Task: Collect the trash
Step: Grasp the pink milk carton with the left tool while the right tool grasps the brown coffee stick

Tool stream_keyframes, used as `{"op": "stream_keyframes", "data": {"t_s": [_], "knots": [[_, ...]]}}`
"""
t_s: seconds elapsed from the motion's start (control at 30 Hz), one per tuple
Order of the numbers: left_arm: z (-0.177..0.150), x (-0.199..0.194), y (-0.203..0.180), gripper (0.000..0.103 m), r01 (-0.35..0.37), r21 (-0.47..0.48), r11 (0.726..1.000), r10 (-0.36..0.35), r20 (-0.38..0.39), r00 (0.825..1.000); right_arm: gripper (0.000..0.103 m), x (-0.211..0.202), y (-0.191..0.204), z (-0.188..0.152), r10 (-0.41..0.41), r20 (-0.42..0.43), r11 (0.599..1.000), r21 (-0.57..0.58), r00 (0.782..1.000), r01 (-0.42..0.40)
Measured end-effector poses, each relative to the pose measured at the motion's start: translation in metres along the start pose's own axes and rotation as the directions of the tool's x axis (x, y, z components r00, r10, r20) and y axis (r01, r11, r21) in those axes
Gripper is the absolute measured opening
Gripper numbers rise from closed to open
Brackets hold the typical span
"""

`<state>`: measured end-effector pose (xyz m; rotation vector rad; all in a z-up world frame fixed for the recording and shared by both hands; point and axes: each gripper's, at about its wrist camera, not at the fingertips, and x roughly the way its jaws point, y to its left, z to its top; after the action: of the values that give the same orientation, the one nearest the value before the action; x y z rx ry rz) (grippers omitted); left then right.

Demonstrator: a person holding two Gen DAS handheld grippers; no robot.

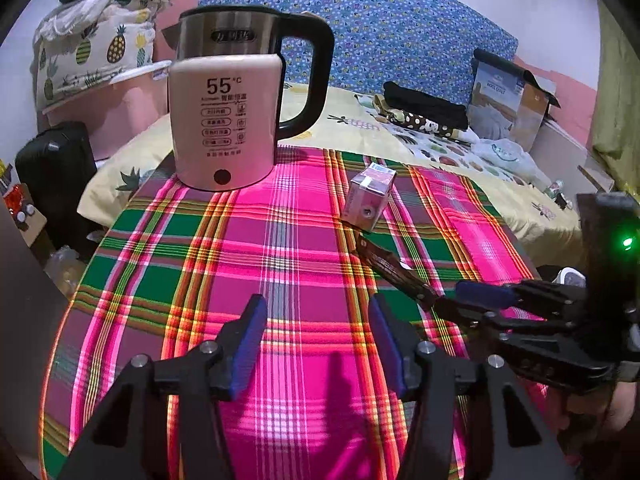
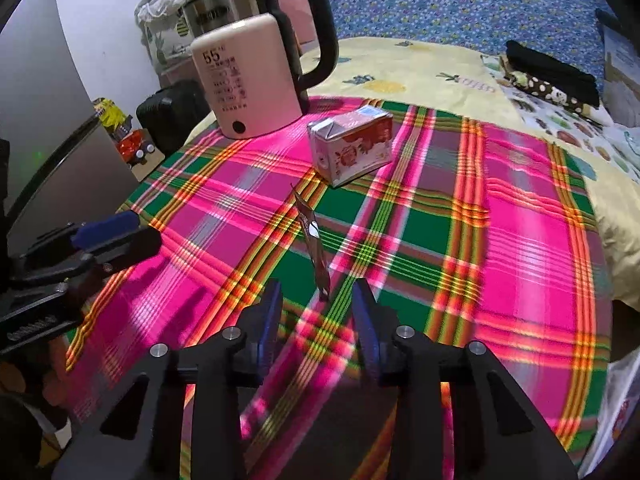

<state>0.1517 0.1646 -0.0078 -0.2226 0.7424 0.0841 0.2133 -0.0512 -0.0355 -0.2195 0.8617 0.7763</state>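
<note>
One pink-and-white milk carton (image 2: 350, 144) and one brown foil wrapper (image 2: 314, 246) on the plaid-clothed tabletop (image 2: 520, 240) — wrapper's end between the part-open right gripper (image 2: 318, 308), contact unclear. One kettle (image 1: 224, 120) at 11 o'clock, marked "55°C". Left gripper (image 1: 318, 336) open — empty.

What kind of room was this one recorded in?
Most likely a bedroom in a home. A bed with a pineapple-print sheet and folded clothes sits behind the plaid-covered table, with piled bedding on a stand beside it. An electric kettle stands on the table.
</note>
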Motion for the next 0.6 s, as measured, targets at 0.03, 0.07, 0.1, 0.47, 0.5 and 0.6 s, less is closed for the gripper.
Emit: {"op": "stream_keyframes", "data": {"t_s": [0.03,0.07,0.1,0.47,0.5,0.6], "knots": [[0.001,0.002,0.002,0.055,0.0,0.002,1.0,0.0,-0.001,1.0,0.034,0.004,0.0,0.001,0.003,-0.007,1.0,-0.001,1.0,-0.003],[0.002,0.003,0.003,0.056,0.001,0.003,1.0,-0.001,-0.003,1.0,0.032,0.007,0.0,0.001,0.006,-0.01,1.0,-0.001,1.0,-0.006],[0.002,0.005,0.004,0.056,0.005,0.003,1.0,-0.005,-0.004,1.0,0.031,0.009,0.001,0.002,0.008,-0.014,1.0,-0.002,1.0,-0.008],[0.016,0.017,0.0,0.056,0.044,0.026,0.999,-0.044,-0.003,0.999,0.005,0.008,-0.01,0.004,0.005,0.003,1.0,0.027,1.0,-0.005],[0.018,0.019,-0.002,0.056,0.051,0.031,0.998,-0.051,-0.002,0.999,0.005,0.004,-0.012,0.002,0.002,0.01,0.999,0.032,1.0,-0.002],[0.026,0.026,-0.013,0.059,0.072,0.05,0.996,-0.073,0.003,0.997,0.004,-0.014,-0.022,-0.004,-0.009,0.034,0.998,0.055,0.999,0.007]]}}
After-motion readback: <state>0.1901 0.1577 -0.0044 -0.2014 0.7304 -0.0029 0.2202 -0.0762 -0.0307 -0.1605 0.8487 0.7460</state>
